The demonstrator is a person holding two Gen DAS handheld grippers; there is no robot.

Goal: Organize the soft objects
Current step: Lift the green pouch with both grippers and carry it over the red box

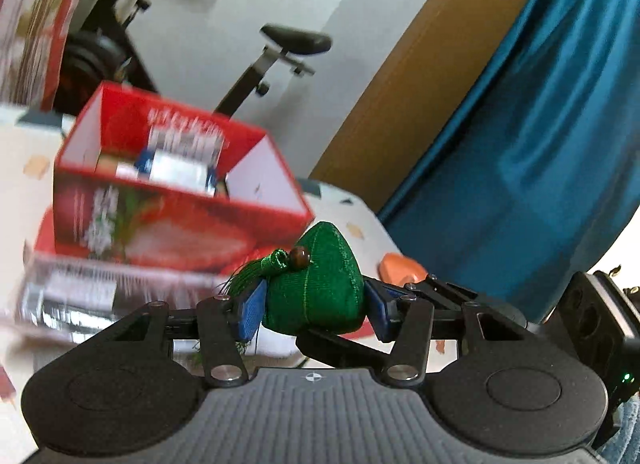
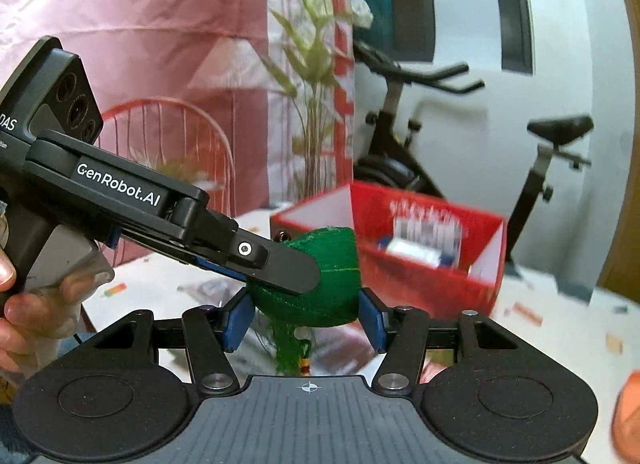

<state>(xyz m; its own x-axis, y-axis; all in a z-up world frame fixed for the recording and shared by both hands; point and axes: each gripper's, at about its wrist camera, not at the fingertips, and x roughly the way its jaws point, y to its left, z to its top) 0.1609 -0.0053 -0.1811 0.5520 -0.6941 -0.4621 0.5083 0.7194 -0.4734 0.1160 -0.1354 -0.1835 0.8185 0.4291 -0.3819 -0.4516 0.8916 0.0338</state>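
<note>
Black gripper [image 1: 314, 310], blue-padded fingers [image 1: 250, 314], silver screws

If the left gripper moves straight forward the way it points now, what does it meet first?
Probably the red box. The left gripper, shut on the green sachet, points toward the box's right part, but depth is unclear, so it might pass beside it.

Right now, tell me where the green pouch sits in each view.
Left wrist: green pouch low centre, squeezed between the left tongs.
Right wrist: low centre, between the right tongs, the left tongs' finger across it.
Shared landmark: red box behind the pouch.
</note>
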